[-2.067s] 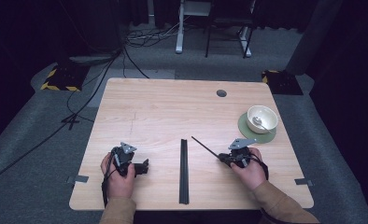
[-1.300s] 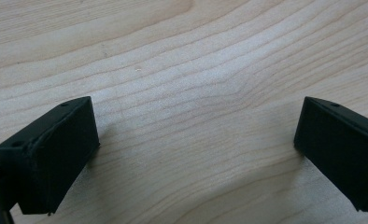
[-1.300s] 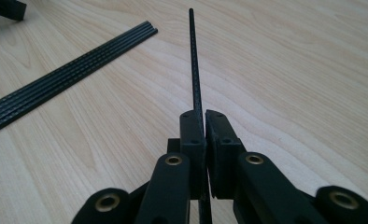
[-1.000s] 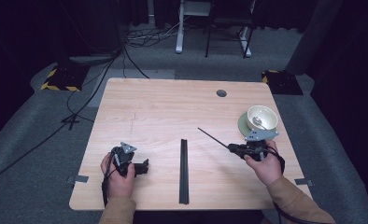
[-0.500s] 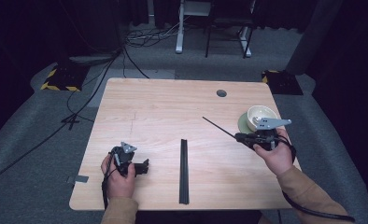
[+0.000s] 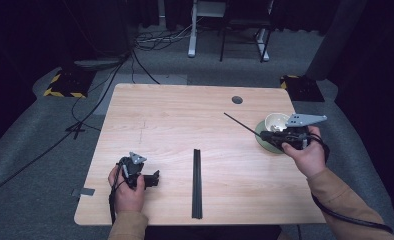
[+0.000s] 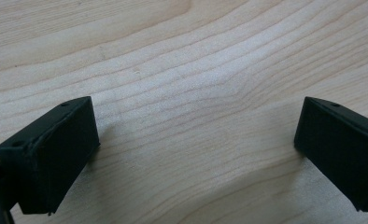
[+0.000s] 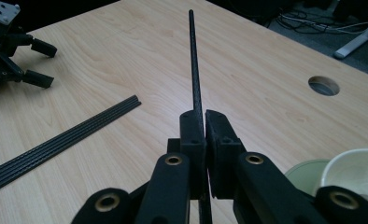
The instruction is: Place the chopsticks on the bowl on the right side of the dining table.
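Carrying step: right gripper (image 6: 265,135), jaws clamped on a thin rod (image 6: 241,125) pointing toward 10 o'clock, is beside the bowl (image 6: 276,121). Left gripper (image 6: 152,178) rests wide open, empty. Likely next: lower rod into bowl; remaining rods (image 6: 197,184) lie mid-table.

Right gripper (image 6: 265,135) with thin black rod (image 6: 241,126), now farther right, seemingly over the bowl (image 6: 276,121).
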`<state>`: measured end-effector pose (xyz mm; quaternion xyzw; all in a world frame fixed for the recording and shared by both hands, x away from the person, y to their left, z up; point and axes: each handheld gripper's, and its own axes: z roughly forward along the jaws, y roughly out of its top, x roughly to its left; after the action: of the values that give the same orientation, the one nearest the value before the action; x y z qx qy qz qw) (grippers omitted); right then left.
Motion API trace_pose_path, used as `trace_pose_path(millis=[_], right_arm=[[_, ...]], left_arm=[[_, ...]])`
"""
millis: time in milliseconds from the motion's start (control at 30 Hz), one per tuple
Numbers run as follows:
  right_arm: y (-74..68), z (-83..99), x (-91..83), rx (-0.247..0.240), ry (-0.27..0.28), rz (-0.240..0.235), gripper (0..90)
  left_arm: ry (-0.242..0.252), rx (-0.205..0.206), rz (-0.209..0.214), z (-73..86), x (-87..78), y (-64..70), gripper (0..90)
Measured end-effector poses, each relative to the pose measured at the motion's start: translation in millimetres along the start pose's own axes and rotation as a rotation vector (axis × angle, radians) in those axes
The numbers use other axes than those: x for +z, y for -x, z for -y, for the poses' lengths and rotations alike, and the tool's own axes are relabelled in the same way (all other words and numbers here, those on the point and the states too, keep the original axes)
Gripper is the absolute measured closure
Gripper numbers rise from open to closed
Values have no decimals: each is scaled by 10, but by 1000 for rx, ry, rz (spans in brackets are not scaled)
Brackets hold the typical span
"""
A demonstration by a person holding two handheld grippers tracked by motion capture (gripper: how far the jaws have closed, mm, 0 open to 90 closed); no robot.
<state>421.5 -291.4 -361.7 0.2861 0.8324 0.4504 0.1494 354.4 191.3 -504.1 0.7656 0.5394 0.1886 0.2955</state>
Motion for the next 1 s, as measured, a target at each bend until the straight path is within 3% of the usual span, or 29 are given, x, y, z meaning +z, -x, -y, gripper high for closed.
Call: trace_pose_path(millis=[600,1000], right_arm=[[457,-102,-220,11,29,47,867],[877,-54,-245,19,29,64,866]], left_arm=[[1,1,0,-2,0,2,3],[1,1,1,-1,1,2,3]])
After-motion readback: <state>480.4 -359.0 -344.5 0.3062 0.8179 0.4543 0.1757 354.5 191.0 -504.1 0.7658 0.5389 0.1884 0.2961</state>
